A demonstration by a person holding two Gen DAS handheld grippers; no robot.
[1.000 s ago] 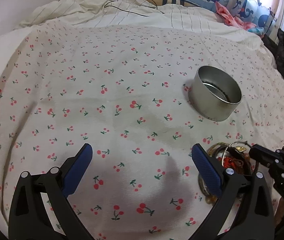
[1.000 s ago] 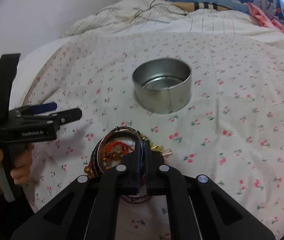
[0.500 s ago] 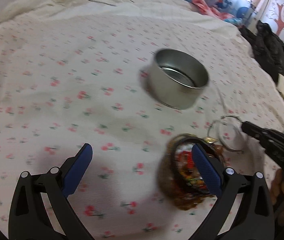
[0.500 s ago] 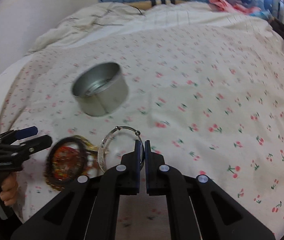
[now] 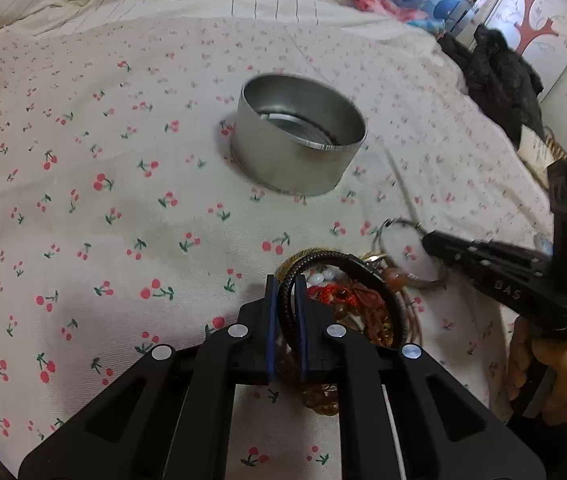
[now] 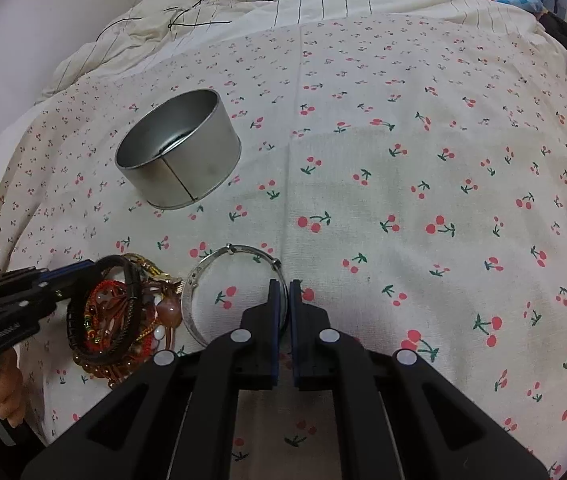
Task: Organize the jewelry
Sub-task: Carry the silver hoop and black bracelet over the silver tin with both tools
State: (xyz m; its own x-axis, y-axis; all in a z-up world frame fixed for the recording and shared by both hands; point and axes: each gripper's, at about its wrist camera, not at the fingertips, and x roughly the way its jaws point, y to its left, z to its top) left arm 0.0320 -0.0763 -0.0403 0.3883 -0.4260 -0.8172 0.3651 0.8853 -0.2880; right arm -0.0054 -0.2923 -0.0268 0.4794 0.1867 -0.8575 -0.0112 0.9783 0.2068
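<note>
A round silver tin [image 5: 299,140] stands open on the cherry-print bedsheet; it also shows in the right wrist view [image 6: 179,152]. A pile of beaded and braided bracelets [image 5: 355,308] lies in front of it. My left gripper [image 5: 283,300] is shut on a black braided bracelet [image 5: 315,260] at the pile's left edge. My right gripper [image 6: 283,292] is shut on a thin silver bangle [image 6: 211,276], pulled to the right of the pile [image 6: 115,320]. The bangle [image 5: 399,228] and right gripper [image 5: 427,240] also show in the left wrist view.
The cherry-print sheet [image 6: 403,160] covers the bed. A rumpled striped quilt with a black cord [image 6: 203,12] lies at the back. Dark clothing [image 5: 499,68] sits at the bed's right edge.
My left gripper moved right to the pile and shut on the black braided bracelet. My right gripper drew the silver bangle off the pile to the right.
</note>
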